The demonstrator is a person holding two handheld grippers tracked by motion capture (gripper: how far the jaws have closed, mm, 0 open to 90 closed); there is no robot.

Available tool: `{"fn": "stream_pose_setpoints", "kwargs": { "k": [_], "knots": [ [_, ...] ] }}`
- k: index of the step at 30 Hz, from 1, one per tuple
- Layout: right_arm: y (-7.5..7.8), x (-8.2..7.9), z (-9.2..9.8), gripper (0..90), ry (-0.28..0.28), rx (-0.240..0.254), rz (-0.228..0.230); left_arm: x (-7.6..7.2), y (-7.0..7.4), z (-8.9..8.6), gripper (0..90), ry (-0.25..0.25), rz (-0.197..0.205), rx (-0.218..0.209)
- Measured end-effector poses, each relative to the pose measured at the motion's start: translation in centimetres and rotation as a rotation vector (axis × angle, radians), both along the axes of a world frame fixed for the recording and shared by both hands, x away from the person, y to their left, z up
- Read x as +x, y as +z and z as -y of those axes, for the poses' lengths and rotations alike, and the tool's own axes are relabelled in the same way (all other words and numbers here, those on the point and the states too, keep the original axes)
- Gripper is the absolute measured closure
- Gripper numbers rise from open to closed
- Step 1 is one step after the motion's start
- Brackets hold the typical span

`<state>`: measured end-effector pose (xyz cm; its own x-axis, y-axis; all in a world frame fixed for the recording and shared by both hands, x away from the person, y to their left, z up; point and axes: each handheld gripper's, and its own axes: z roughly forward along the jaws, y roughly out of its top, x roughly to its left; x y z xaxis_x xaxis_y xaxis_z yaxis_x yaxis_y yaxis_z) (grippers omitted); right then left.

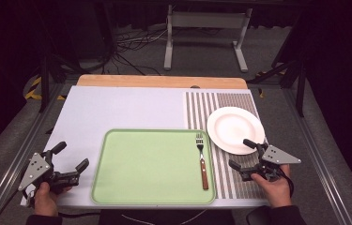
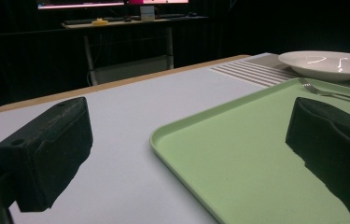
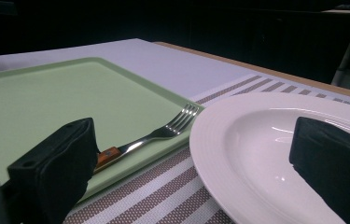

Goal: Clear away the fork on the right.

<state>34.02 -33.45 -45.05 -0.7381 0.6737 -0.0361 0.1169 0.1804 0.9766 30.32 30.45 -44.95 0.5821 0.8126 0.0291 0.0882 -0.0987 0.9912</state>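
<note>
Green tray point(image 1: 150, 168) near the table's front, fork lying along its right edge. White plate point(image 1: 235, 129) just right of it on the striped mat point(image 1: 220, 105). Right gripper point(image 1: 246, 157) open, empty, beside the plate's near rim. Left gripper point(image 1: 70, 159) open, empty, off the tray's left side. Fork point(image 1: 202, 161): best approached low, jaws astride the wooden handle, closing squarely.

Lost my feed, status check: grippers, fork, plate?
Left gripper open, empty, left of tray. Right gripper open at plate near rim. Fork on tray's right edge, untouched. Nothing in the way.
</note>
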Motion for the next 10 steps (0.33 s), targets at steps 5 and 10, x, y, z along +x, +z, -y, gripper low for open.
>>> {"fn": "stream_pose_setpoints", "kwargs": {
  "k": [5, 10],
  "knots": [
    [-0.12, 0.10, 0.19, 1.4, -0.015, 0.011, -0.002, 0.02, -0.01, 0.01, 1.2, -0.001, 0.000, 0.000],
    [-0.07, 0.10, 0.25, 1.4, -0.021, 0.019, 0.002, 0.04, -0.01, -0.03, 1.3, -0.004, -0.001, 0.001]
  ]
}}
